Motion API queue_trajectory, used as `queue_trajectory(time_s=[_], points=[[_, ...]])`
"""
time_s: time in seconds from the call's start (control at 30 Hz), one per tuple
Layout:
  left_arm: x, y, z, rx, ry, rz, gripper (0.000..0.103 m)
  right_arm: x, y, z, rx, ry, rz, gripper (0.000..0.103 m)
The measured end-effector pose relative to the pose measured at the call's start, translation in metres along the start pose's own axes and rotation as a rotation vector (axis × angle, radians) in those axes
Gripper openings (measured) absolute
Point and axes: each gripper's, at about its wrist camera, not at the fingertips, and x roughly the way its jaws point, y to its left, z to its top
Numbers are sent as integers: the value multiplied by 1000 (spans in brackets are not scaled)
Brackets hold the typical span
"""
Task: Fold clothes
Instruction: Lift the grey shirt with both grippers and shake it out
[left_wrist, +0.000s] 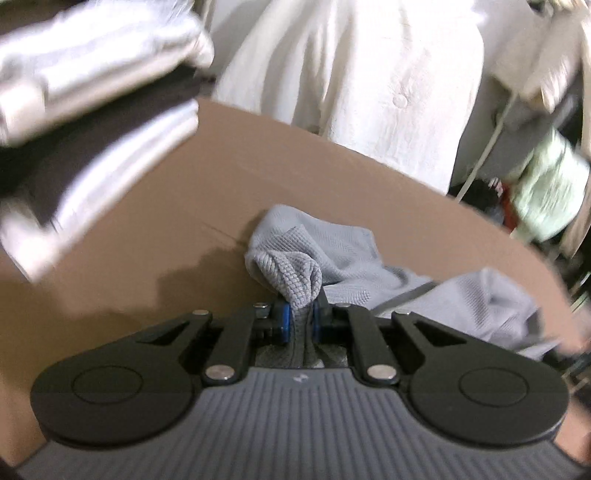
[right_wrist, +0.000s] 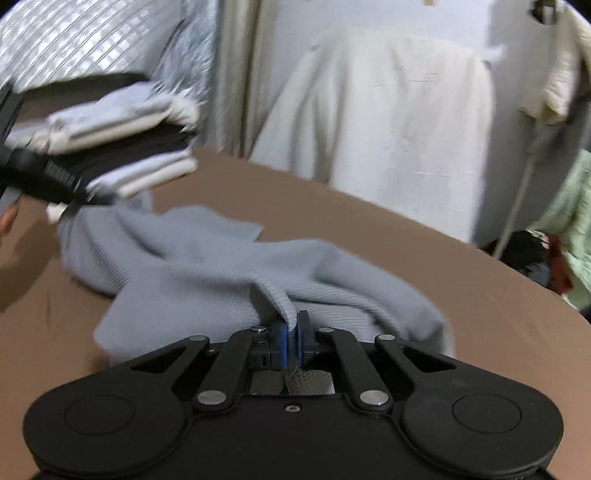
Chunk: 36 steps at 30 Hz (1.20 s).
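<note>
Both grippers are clamped on a grey knitted garment: the left gripper pinches a bunched fold, the right gripper a thin ridge of cloth. It lies crumpled mid-bench on the brown bench, below a stack of folded clothes at the far left edge. Soft, light and limp, it probably sags between holds; corners or hems likely give cleaner folds.

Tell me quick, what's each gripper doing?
Left gripper: shut on the grey garment.
Right gripper: shut on the same grey garment.
</note>
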Motion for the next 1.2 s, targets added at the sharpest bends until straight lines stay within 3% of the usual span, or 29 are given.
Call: queue_trajectory(time_s=[0.13, 0.33, 0.37, 0.43, 0.5, 0.6, 0.67, 0.77, 0.83, 0.9, 0.93, 1.0, 1.1, 1.2], points=[[-23, -9, 0, 24, -23, -46, 11, -32, -11, 0, 32, -55, -63, 2], [-62, -33, 2, 105, -179, -79, 10, -68, -45, 16, 117, -154, -204, 0], [-65, -35, 2, 109, -189, -85, 10, -74, -54, 17, 143, -159, -199, 0], [-71, -39, 3, 117, -209, -98, 10, -77, -69, 17, 210, -138, -99, 1], [-76, -43, 3, 129, -223, -123, 10, -75, -78, 10, 308, -112, 26, 14], [-82, -51, 2, 170, -213, -225, 13, -53, -74, -10, 485, 5, 196, 78], [-83, -62, -2, 224, -218, -237, 13, -35, -61, -20, 562, 86, 245, 79], [-71, -71, -7, 270, -169, -212, 16, -14, -30, -17, 465, 220, 307, 79], [-56, -68, -8, 257, -114, -210, 22, -12, -8, -18, 360, 234, 256, 79], [-42, -62, -7, 225, -50, -224, 46, -25, 14, -18, 245, 132, 180, 79], [-35, -57, -5, 199, -14, -236, 67, -33, 23, -18, 190, 71, 150, 79], [-24, -47, 1, 112, 31, -262, 69, -44, 41, -17, 71, -14, 105, 79], [-10, -26, 6, -54, 98, -321, 69, -45, 63, -17, -71, -61, 93, 79], [7, -11, -2, -163, 193, -334, 69, -29, 78, -21, -162, -9, 101, 80]])
